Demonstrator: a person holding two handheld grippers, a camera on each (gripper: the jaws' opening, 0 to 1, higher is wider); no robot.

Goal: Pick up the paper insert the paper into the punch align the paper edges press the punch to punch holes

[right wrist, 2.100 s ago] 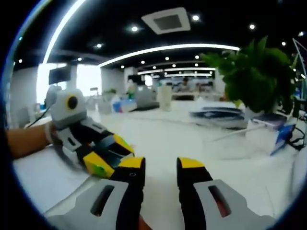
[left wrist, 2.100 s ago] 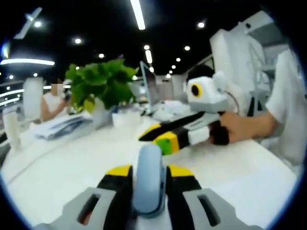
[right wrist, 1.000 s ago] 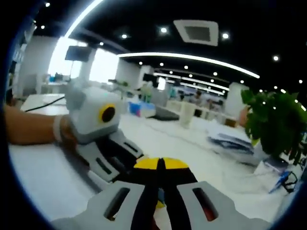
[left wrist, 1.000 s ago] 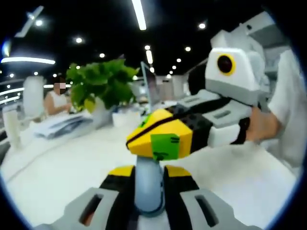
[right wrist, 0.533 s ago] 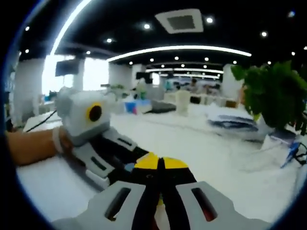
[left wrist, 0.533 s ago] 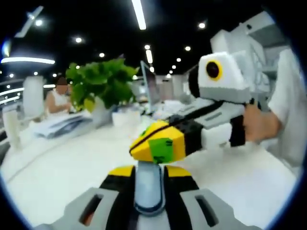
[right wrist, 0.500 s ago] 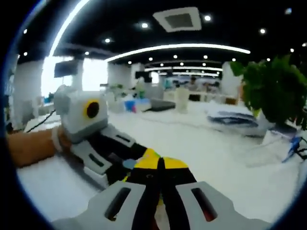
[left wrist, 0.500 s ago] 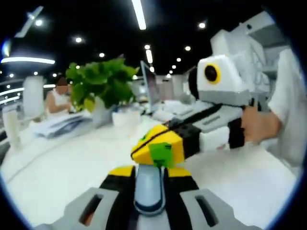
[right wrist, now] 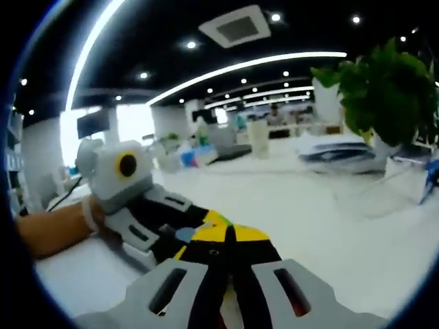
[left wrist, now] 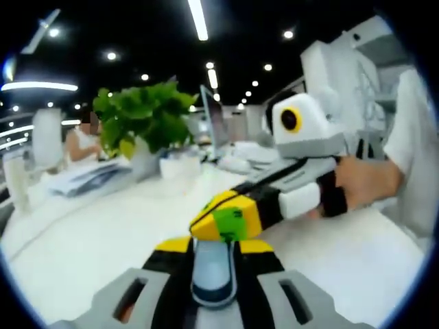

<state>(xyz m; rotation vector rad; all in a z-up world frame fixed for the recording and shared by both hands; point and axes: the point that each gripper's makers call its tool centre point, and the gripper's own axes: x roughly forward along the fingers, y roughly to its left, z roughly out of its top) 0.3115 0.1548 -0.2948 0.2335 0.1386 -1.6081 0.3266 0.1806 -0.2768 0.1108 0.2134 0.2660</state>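
Sitting between the left gripper (left wrist: 214, 255) jaws in the left gripper view: the punch (left wrist: 213, 271), on the desk (left wrist: 89, 233). Coming in from the right, touching down on the punch: the right gripper (left wrist: 226, 216). Standing behind at the left: a plant (left wrist: 140, 120), papers (left wrist: 86, 178) lying beside it. Crossing in from the left in the right gripper view: the left gripper (right wrist: 195, 229).

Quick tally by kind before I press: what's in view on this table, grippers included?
Grippers: 2, left gripper and right gripper
Punch: 1
Potted plant: 1
Paper stack: 1
Total: 5
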